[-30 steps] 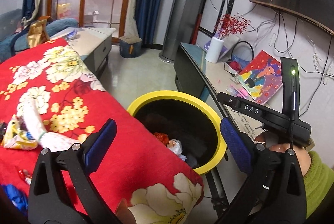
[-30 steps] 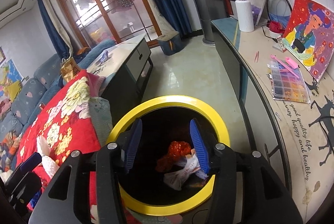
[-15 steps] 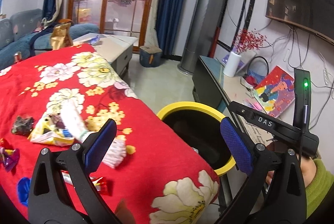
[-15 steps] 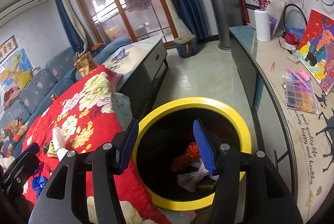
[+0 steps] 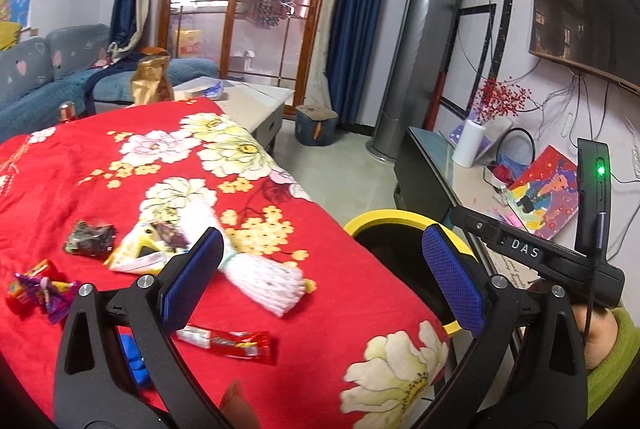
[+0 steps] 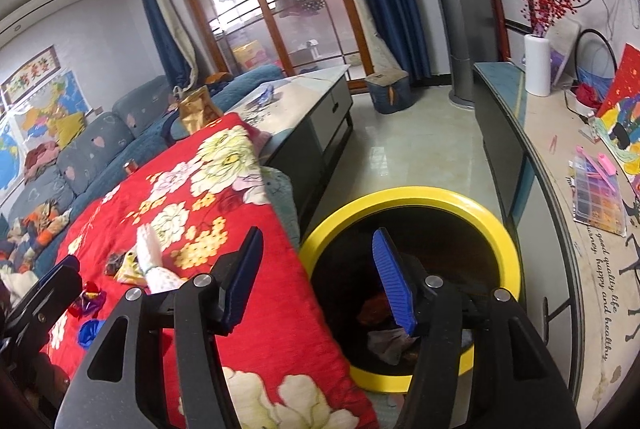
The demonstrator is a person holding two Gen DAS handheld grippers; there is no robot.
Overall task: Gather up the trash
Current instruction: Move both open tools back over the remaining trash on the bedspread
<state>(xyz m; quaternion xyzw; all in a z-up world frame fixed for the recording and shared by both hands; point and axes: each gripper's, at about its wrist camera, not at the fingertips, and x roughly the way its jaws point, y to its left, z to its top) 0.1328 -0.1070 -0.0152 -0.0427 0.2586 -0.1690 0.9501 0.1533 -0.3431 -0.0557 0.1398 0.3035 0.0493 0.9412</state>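
Beside the red cloth's [image 5: 320,285] edge, both jaws gape empty near the yellow-rimmed bin [image 6: 416,195].

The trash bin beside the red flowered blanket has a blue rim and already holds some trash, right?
Not quite: the trash bin's rim is yellow, not blue. The right wrist view shows it plainly, standing beside the red flowered blanket with some crumpled trash already inside.
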